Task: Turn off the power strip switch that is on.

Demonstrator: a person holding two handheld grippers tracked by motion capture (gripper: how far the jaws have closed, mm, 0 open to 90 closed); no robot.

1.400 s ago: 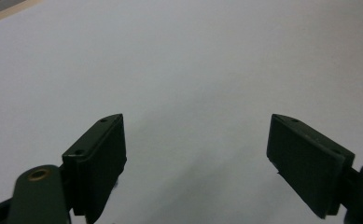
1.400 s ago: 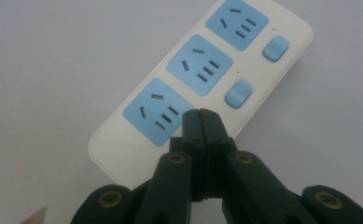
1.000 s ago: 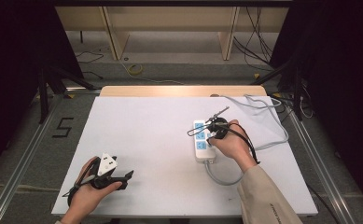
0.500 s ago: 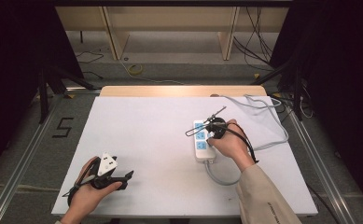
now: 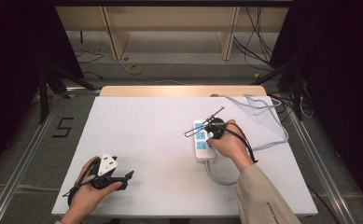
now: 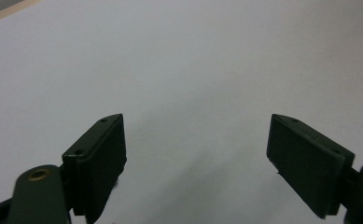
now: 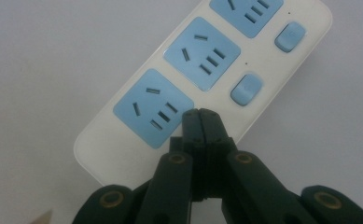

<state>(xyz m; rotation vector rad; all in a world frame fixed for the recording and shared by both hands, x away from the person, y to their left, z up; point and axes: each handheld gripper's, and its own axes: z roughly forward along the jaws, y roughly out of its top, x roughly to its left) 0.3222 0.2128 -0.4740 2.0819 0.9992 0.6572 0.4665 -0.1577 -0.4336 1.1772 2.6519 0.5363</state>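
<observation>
Power strip: white, oblong, rounded corners, lying flat on the right half of the white table, long axis running roughly away from the person. Three blue socket faces in a row, each beside a small blue switch. Grey cable leaves its near end, curving rightward.

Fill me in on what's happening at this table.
A person works at a white table with a hand-held gripper in each hand. The right hand-held gripper, jaws shut with nothing between them, is poised over the white power strip, beside its blue sockets and switches. The left hand-held gripper sits open near the table's front edge, holding nothing.
</observation>
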